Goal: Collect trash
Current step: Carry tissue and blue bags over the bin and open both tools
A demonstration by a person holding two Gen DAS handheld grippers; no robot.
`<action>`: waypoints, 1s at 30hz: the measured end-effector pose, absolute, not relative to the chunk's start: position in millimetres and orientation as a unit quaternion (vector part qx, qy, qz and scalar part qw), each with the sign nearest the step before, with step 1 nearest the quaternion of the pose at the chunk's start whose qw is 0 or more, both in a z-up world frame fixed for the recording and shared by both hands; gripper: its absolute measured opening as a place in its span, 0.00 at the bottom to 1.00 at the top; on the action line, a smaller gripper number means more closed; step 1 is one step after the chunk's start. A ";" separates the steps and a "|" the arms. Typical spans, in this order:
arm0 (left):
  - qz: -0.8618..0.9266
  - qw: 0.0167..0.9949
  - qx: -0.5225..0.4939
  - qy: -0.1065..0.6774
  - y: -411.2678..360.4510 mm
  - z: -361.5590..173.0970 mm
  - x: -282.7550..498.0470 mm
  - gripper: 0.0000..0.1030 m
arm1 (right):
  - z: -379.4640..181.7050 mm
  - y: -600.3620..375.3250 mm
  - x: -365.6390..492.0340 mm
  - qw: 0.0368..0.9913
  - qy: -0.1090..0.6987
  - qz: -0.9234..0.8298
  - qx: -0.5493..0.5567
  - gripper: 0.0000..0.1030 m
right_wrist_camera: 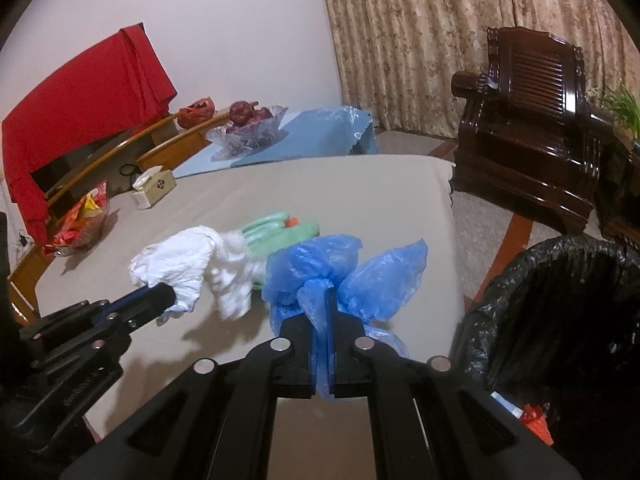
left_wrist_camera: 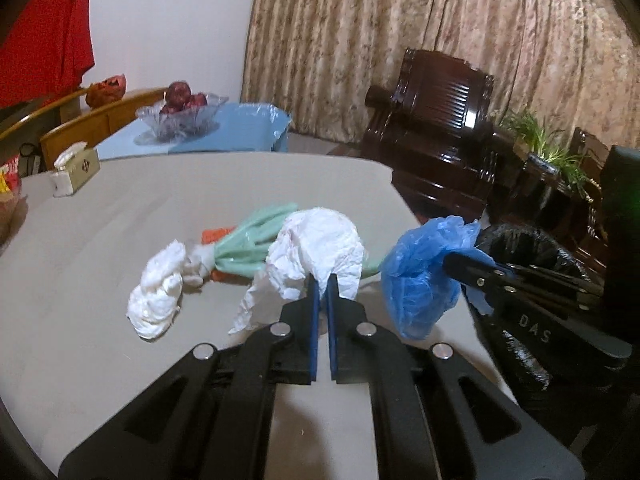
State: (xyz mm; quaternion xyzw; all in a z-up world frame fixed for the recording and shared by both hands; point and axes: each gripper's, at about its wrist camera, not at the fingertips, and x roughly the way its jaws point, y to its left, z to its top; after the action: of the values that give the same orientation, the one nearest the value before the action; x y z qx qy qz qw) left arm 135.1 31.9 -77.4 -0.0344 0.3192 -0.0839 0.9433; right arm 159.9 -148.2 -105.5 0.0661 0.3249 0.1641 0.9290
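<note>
Leftmost on the grey table [left_wrist_camera: 100, 360], a tissue box [left_wrist_camera: 76, 170] stood near the far edge, with a glass fruit bowl [left_wrist_camera: 180, 118] on a blue cloth [left_wrist_camera: 240, 128] behind it. Nearer the middle of the table lay a crumpled white tissue [left_wrist_camera: 158, 292], and beside it a green plastic bag [left_wrist_camera: 252, 246] with an orange scrap [left_wrist_camera: 214, 235] showing at its edge. The left gripper [left_wrist_camera: 322, 280] pointed forward and downward over the table, its blue-padded jaws clenched on a crumpled white paper wad [left_wrist_camera: 320, 246], which was raised in front of the green bag. In the right wrist view the same left gripper [right_wrist_camera: 160, 294] entered from the left edge, angled toward the centre, with the white wad [right_wrist_camera: 180, 264] at its tip. To the right of it, the right gripper [right_wrist_camera: 322, 292] was likewise tilted downward near the table's right edge, its jaws clamped tight on a blue plastic bag [right_wrist_camera: 344, 276]; a strip of that bag ran back between the pads, and its bulk billowed out ahead of the fingertips. In the left wrist view the right gripper [left_wrist_camera: 452, 260] reached in from the right with the blue bag [left_wrist_camera: 420, 272] hanging at its tip. Rightmost, a bin lined with a black bag [right_wrist_camera: 560, 312] stood just beside the table, below the right gripper's side, with some coloured scraps visible inside. A dark wooden armchair [right_wrist_camera: 532, 128] stood well behind the bin, before patterned curtains [right_wrist_camera: 420, 40].
</note>
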 end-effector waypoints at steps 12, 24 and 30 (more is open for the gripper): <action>-0.108 0.950 -0.032 0.291 14.2 -46.9 126.0 0.03 | -67.7 -170.9 142.5 0.943 0.291 0.149 0.069 0.03; -0.165 0.948 -0.023 0.270 -40.6 -29.2 130.8 0.03 | -50.6 -226.3 127.2 0.955 0.271 0.097 0.078 0.03; -0.209 0.941 -0.010 0.264 -81.4 -24.3 133.9 0.03 | -48.3 -258.0 118.4 0.958 0.265 0.066 0.082 0.03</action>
State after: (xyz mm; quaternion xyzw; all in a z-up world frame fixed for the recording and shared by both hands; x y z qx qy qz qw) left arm 133.9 -81.4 -24.3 -0.0103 0.2643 -0.2091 0.9414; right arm 118.4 -258.0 -48.3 0.0819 0.2652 0.0657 0.9585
